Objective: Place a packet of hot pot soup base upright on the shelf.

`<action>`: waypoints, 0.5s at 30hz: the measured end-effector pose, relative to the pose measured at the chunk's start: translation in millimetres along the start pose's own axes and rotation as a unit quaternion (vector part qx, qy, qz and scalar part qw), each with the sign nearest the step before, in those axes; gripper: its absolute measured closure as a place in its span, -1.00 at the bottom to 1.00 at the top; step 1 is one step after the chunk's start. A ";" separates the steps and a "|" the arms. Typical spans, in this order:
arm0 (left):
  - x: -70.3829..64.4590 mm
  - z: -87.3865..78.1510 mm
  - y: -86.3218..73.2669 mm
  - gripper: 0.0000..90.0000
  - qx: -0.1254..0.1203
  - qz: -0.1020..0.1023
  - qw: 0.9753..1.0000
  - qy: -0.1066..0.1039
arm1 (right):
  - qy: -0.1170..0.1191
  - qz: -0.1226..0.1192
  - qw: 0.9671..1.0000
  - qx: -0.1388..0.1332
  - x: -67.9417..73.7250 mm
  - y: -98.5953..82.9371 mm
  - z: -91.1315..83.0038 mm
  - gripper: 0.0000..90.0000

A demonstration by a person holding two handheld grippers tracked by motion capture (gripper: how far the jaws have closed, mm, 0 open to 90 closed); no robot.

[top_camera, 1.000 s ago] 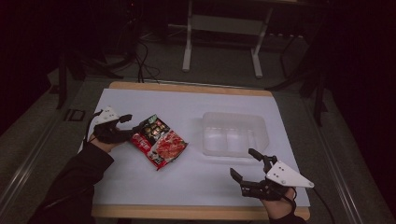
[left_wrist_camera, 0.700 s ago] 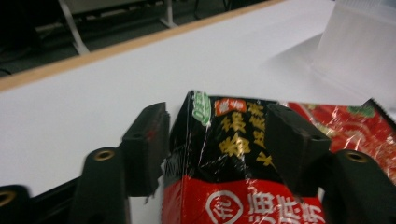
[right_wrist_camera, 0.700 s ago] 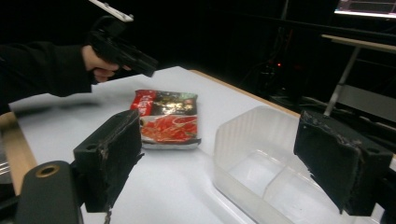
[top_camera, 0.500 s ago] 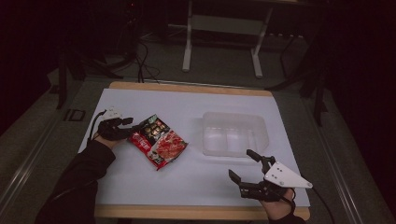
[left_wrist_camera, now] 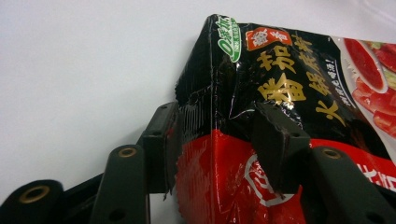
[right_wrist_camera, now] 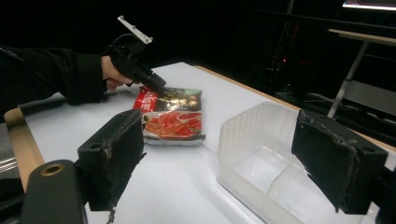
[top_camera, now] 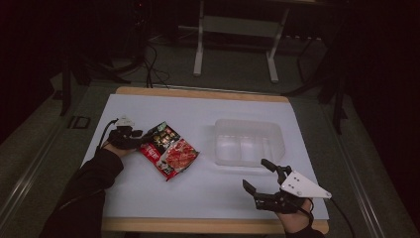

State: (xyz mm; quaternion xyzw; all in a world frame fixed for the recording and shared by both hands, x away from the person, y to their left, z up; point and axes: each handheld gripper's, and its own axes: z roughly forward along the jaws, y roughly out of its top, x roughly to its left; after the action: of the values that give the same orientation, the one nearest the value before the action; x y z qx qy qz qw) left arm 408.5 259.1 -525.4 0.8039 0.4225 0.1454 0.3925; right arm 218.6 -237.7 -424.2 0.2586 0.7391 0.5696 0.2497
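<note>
Count: two tongs, one sauce packet, one clear bin, one desk. Left tongs: jaws drawn close and clenched on the crimped corner of the sauce packet, one jaw on the printed black-and-red face, the other against the serrated edge seal beside it; foil creased between them. In the high view the left tongs sit at the packet's far-left corner, a hand in a dark sleeve behind them; the rest of the packet lies flat on the desk, printed side up. From the right gripper view the left tongs come down onto the packet at a slant. Right tongs: jaws spread wide, released, grasping nothing and touching nothing; held just above the desk's near edge, right of the packet and well apart from it. Clear bin: plastic, rectangular, with an inner divider, standing on the desk to the packet's right, apart from it. In the right gripper view the bin appears between the wide-set jaws of the right tongs, beyond them.
</note>
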 end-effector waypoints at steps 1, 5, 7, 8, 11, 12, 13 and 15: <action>0.0 0.4 0.4 0.20 0.003 0.001 1.000 -0.004 | 0.001 0.000 1.000 0.001 -0.3 -0.2 0.1 -0.63; -1.0 3.6 1.0 0.28 0.028 0.005 0.999 -0.024 | 0.001 0.001 1.000 0.003 0.1 -0.4 0.9 -0.63; -0.7 4.2 1.1 0.35 0.035 -0.002 0.999 -0.028 | 0.001 0.000 1.000 0.003 0.3 -0.4 0.9 -0.62; -1.3 4.8 1.2 0.40 0.036 -0.005 0.999 -0.029 | 0.001 0.001 1.000 0.003 0.2 -0.4 0.8 -0.63; -3.6 5.9 0.9 0.51 0.044 -0.004 0.999 -0.025 | 0.001 0.002 1.000 0.003 -0.5 -0.6 0.9 -0.62; -4.3 6.6 0.9 0.54 0.048 -0.006 0.999 -0.022 | 0.000 0.002 1.000 0.004 -0.6 -0.8 1.1 -0.63; -5.5 6.9 1.2 0.58 0.052 0.000 0.998 -0.018 | 0.001 0.003 1.000 0.005 -0.5 -0.9 1.3 -0.62; -9.6 7.9 3.0 0.66 0.061 0.010 0.998 -0.013 | 0.002 0.004 1.000 0.006 -0.3 -1.0 1.7 -0.62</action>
State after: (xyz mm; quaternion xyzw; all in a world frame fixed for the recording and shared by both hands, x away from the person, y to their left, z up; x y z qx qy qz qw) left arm 408.9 246.5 -527.3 0.8326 0.4169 0.1128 0.3467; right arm 219.8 -236.9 -425.5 0.2618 0.7419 0.5668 0.2447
